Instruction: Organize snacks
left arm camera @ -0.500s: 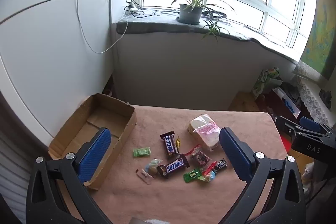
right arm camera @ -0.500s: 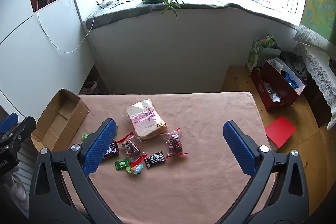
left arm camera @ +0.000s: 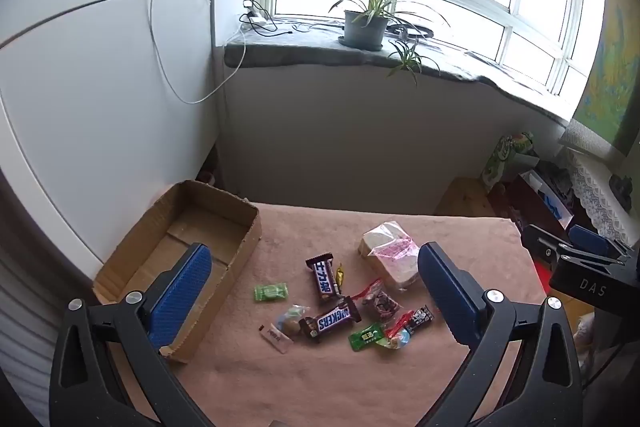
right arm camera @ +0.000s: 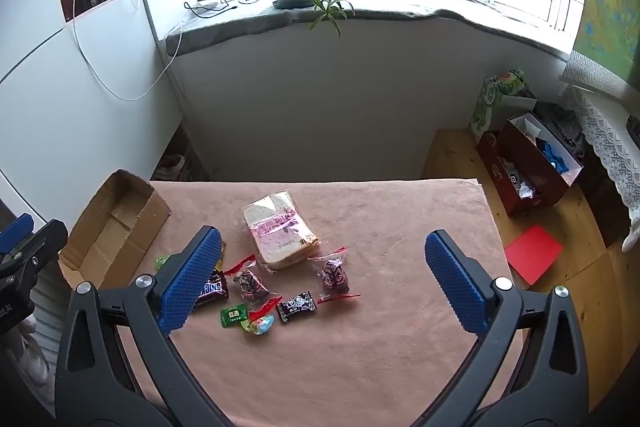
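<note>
Both grippers are spread wide with nothing between the blue pads: my left gripper (left arm camera: 316,291) hangs over the left half of the table (left arm camera: 460,235), its left pad in front of the cardboard box (left arm camera: 224,211), and my right gripper (right arm camera: 324,283) hangs over the middle of the table, further right. The snacks sit in a loose cluster on the pinkish cloth, all outside the box. From the left wrist view, the closest stuff is a Snickers bar (left arm camera: 331,319) lying crosswise, with a second blue-labelled chocolate bar (left arm camera: 324,277) just above it, roughly pointing away from me. A green candy (left arm camera: 271,292) lies left of those, nearest the box, and a small white sachet (left arm camera: 274,337) plus a clear-wrapped candy (left arm camera: 291,321) sit just left of the Snickers. To the right there's a green packet (left arm camera: 366,335), a black packet (left arm camera: 421,317) and a red-trimmed clear pouch (left arm camera: 380,301), all bunched up and partly touching. The bagged bread (right arm camera: 280,231) with pink print lies beyond the cluster, toward the window. From the right wrist view I can also see a second dark-filled pouch (right arm camera: 335,275) just right of the bread's near corner. The box sits at the table's left edge, open side up, and I can't make out anything inside it.
</note>
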Action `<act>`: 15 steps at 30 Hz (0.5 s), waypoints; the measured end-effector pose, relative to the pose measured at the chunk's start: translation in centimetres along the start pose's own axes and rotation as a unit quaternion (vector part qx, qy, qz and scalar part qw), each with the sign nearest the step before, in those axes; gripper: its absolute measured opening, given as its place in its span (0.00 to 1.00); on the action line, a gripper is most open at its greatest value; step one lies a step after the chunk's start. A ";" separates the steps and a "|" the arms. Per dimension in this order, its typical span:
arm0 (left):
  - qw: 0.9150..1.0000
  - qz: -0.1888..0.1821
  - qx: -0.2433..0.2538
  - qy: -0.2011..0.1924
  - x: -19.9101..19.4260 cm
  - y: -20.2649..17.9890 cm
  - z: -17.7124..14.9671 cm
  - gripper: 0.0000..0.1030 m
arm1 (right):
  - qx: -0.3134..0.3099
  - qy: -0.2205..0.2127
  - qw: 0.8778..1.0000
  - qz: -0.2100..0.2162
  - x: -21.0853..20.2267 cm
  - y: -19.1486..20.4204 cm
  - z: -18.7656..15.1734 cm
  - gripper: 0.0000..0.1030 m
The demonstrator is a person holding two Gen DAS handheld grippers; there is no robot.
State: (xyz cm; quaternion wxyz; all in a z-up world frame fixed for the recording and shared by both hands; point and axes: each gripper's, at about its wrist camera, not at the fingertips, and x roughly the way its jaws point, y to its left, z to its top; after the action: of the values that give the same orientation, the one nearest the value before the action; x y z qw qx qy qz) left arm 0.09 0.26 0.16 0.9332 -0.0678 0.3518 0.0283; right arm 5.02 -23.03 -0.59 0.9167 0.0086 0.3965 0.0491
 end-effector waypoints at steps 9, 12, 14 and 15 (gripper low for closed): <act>1.000 0.003 -0.001 -0.002 -0.1 -0.1 0.2 0.99 | -0.001 0.000 1.000 0.001 -0.2 0.0 0.2 1.00; 1.000 0.002 -0.001 -0.001 0.0 -0.2 0.3 0.99 | -0.001 0.000 1.000 0.002 -0.2 0.0 0.2 1.00; 1.000 0.001 0.000 -0.001 0.0 -0.2 0.3 0.99 | -0.001 0.000 1.000 0.001 -0.2 0.0 0.2 1.00; 1.000 0.002 0.000 -0.001 0.0 -0.2 0.3 0.99 | 0.000 0.000 1.000 0.002 -0.2 -0.1 0.2 1.00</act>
State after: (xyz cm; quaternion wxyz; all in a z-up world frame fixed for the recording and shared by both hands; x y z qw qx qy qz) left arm 0.30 0.15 0.40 0.9334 -0.0676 0.3511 0.0302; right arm 5.05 -23.10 -0.32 0.9167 0.0090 0.3964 0.0505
